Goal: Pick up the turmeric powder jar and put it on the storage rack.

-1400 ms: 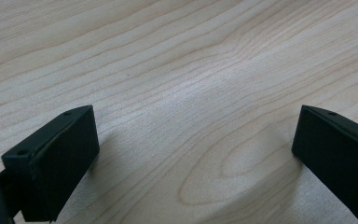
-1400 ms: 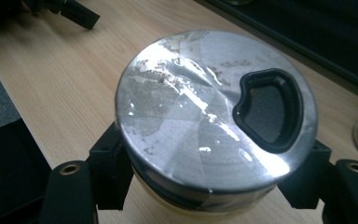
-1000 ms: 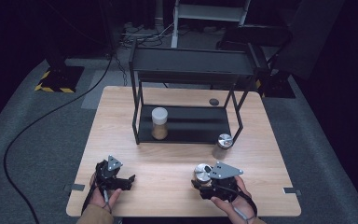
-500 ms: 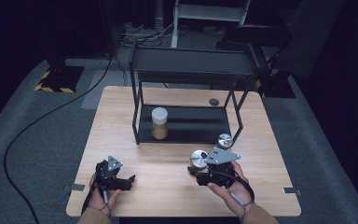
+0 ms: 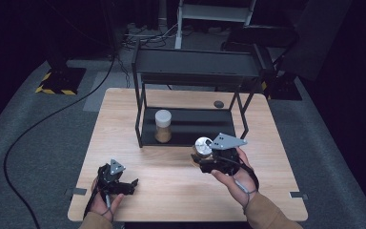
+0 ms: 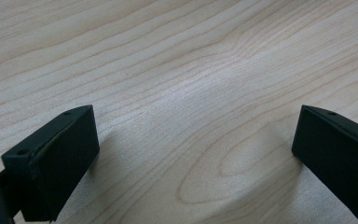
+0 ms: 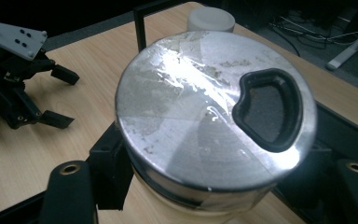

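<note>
While the jar (image 7: 214, 126) is clamped upright in the right tool (image 5: 208, 160), the rack (image 5: 198, 62) sits just ahead. Left tool (image 5: 124, 186) is left open on the bench (image 5: 171, 191).

On the surface (image 5: 171, 176) a rack (image 5: 195, 67) stands toward the far side, with a jar (image 5: 163, 125) on its bottom shelf at the left. A can (image 5: 201, 147) sits in the right tongs (image 5: 205, 160) before the rack's right leg; the left tongs (image 5: 124, 183) rest near-left.
</note>
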Motion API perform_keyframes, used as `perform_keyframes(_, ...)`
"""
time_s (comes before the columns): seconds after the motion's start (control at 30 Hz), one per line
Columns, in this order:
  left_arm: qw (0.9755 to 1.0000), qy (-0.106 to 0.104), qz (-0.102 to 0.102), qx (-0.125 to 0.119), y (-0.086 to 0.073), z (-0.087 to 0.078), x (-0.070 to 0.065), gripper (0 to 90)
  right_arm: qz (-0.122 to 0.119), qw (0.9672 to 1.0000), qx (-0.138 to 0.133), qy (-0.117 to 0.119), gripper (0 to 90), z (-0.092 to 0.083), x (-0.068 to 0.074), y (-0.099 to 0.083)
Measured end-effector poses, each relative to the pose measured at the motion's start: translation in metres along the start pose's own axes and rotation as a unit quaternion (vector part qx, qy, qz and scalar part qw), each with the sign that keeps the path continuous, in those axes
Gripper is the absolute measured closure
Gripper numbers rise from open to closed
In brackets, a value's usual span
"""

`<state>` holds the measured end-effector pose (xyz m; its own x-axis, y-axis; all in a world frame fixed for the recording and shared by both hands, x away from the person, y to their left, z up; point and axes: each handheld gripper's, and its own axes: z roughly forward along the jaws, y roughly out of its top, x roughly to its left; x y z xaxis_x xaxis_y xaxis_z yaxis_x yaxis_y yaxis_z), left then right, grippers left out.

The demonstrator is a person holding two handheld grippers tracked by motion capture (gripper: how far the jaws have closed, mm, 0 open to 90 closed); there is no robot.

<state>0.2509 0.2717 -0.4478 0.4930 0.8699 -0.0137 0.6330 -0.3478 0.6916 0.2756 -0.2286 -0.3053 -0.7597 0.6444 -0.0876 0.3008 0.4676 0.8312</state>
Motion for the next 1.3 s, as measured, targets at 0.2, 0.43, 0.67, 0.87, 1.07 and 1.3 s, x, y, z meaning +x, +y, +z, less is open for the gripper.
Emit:
perform_keyframes(0.2, 1.0000, 0.000, 0.000, 0.000, 0.000, 0.000, 0.000, 0.5, 0.002, 1.0000, 0.001, -0.006, 31.8, 0.008, -0.008, 0.012)
perform_keyframes(0.43, 1.0000, -0.002, 0.002, 0.001, -0.001, -0.001, 0.001, 0.5, 0.003, 0.9999, 0.004, -0.013, 31.8, 0.021, -0.016, 0.024)
perform_keyframes(0.67, 1.0000, -0.003, 0.003, 0.001, -0.001, -0.001, 0.002, 0.5, 0.007, 0.9998, 0.009, -0.019, 31.8, 0.037, -0.023, 0.035)
perform_keyframes(0.87, 1.0000, -0.003, 0.003, 0.001, -0.001, -0.001, 0.002, 0.5, 0.003, 0.9995, 0.013, -0.028, 31.8, 0.052, -0.027, 0.042)
perform_keyframes(1.07, 1.0000, -0.003, 0.003, 0.001, -0.001, -0.001, 0.002, 0.5, -0.001, 0.9992, 0.020, -0.035, 31.8, 0.068, -0.031, 0.045)
perform_keyframes(1.3, 1.0000, -0.003, 0.003, 0.001, -0.001, -0.001, 0.002, 0.5, 0.016, 0.9989, 0.020, -0.041, 31.9, 0.086, -0.036, 0.043)
